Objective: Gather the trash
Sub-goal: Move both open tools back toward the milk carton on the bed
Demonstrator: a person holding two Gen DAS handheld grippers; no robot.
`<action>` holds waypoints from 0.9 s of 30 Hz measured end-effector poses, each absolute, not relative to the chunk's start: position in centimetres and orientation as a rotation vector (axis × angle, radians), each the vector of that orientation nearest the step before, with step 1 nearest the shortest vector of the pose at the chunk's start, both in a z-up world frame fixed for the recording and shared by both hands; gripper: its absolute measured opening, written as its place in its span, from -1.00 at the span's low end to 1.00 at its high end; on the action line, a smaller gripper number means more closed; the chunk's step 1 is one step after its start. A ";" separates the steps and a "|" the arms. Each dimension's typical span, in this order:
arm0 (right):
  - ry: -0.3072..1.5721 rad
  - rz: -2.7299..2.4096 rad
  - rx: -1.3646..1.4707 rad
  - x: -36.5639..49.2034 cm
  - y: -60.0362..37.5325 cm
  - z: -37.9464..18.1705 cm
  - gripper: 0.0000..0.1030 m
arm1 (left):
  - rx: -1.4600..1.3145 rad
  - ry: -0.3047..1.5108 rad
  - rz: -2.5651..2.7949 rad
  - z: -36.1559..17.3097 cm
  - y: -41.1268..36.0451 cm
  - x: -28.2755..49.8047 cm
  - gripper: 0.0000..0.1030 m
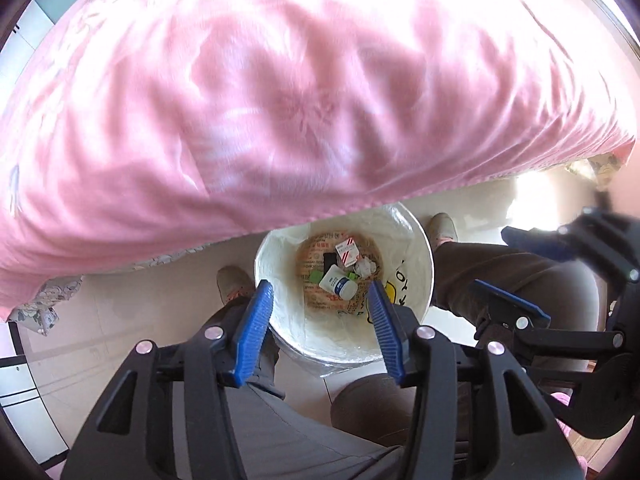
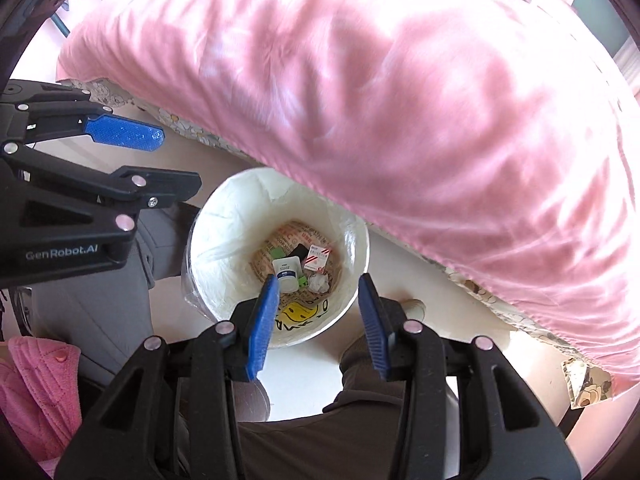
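Both grippers, left gripper [image 1: 320,292] and right gripper [image 2: 318,288], have their blue fingers apart and hold nothing. Under them sits a white bin [image 1: 420,256] with a bag inside. A white bottle [image 1: 338,286], a small red-striped box [image 1: 347,253] and crumpled paper [image 1: 365,267] lie at its bottom.

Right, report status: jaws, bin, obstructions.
Left gripper and right gripper: jaws open, empty. White plastic-lined bin below, holding white bottle, small red-striped box. Pink quilt overhangs the rim.

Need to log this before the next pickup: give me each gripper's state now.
Left gripper: open, holding nothing, above the bin.
Right gripper: open, holding nothing, above the bin.
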State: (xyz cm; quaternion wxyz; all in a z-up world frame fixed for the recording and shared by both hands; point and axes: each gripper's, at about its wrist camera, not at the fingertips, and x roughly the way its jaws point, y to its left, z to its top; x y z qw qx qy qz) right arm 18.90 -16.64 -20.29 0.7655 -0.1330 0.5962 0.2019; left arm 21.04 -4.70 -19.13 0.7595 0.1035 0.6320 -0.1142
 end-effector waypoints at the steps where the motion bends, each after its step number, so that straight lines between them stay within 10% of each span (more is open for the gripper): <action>1: 1.274 0.433 -0.286 19.0 -17.1 -19.3 -0.07 | 0.229 1.358 -0.254 -18.3 -4.9 21.2 0.06; 27: 0.953 0.256 -0.350 27.8 -24.5 -0.8 0.27 | 0.440 1.014 -0.292 -3.0 -8.9 30.5 0.61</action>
